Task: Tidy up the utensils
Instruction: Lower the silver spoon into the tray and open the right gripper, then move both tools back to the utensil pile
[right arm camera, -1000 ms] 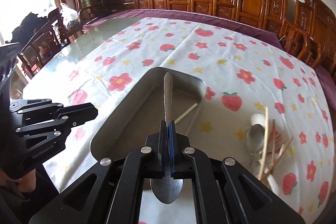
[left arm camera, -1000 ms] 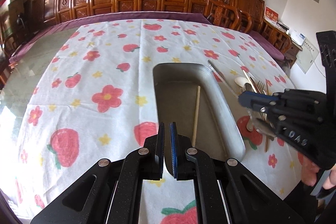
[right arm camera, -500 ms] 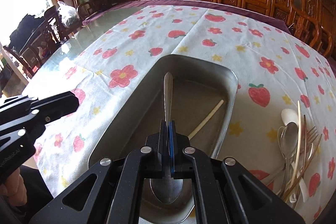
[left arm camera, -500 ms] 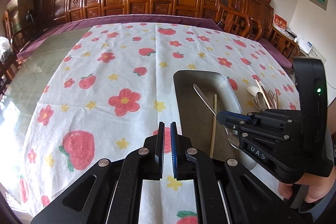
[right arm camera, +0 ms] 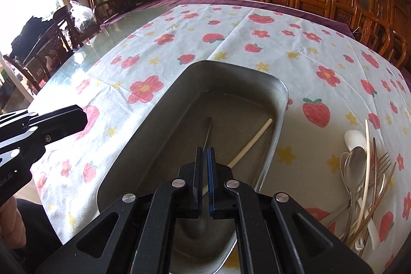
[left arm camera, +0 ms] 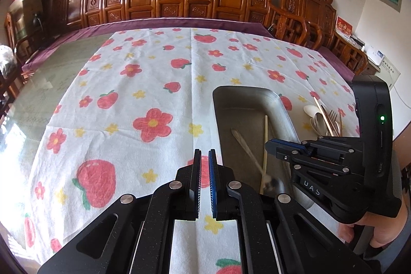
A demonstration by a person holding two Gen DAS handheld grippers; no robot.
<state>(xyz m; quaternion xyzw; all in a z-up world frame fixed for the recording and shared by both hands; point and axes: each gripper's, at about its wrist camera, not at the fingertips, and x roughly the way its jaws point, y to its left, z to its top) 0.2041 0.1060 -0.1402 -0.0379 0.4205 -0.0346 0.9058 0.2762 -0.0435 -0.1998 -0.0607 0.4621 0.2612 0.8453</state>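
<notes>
A steel tray lies on the flowered tablecloth with one pale chopstick inside. My right gripper hovers low over the tray, its jaws almost together. A metal spoon shows blurred just beneath those fingers, its handle tip down on the tray floor and apart from the pads. My left gripper is shut on nothing, over the cloth left of the tray.
A pile of spoons, forks and chopsticks lies on the cloth right of the tray. Carved wooden chairs line the table's far and right sides. A hand holds each gripper at the near edge.
My right gripper sank into the tray with the spoon. The spoon was sharp and clamped before; now it is blurred and lower, out of the pads. The left gripper stayed shut.
</notes>
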